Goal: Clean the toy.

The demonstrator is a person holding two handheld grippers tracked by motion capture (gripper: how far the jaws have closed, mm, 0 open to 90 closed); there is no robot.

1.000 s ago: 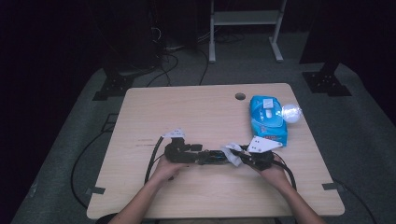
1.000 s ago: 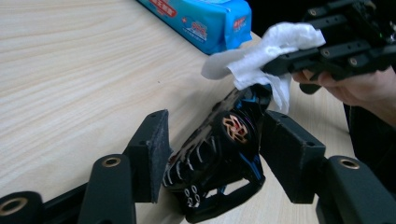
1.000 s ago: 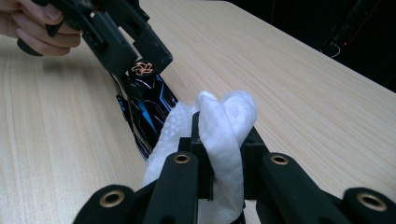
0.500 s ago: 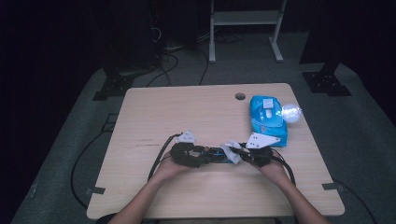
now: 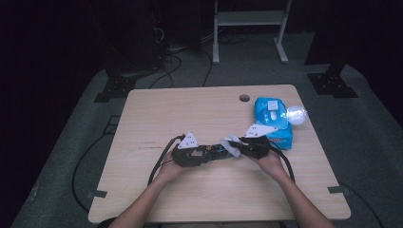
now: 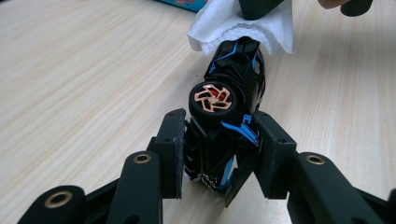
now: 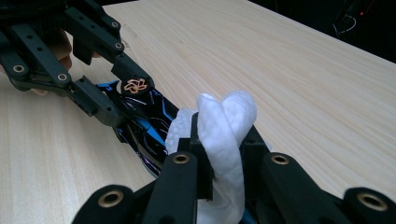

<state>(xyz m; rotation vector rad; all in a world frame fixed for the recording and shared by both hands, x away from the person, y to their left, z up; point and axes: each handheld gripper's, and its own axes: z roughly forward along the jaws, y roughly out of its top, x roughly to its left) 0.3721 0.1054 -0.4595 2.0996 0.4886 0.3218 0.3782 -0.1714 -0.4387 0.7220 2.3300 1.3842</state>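
Observation:
A black and blue toy car [image 6: 236, 60] with a copper-coloured wheel lies on its side on the wooden table [image 5: 190, 109]. My left gripper [image 6: 219, 119] has just been closing its jaws, and both pads now press on the car's near end. My right gripper [image 7: 223, 128] is shut on a folded white tissue [image 7: 229, 112], which rests against the car's [image 7: 144, 121] other end. In the high view the left gripper [image 5: 209, 153] and right gripper [image 5: 236, 147] meet tip to tip near the table's middle front, with the tissue [image 5: 232, 144] between them.
A blue pack of wipes [image 5: 272, 118] lies at the right, with a clear round object [image 5: 296, 114] beside it. The tabletop has a cable hole [image 5: 244, 98] near its far edge. Black cables trail from both grippers toward the front edge. A white stand [image 5: 249, 28] is behind the table.
The right gripper has shifted a little toward the far side with the tissue. The left gripper has edged to the right, closer to it.

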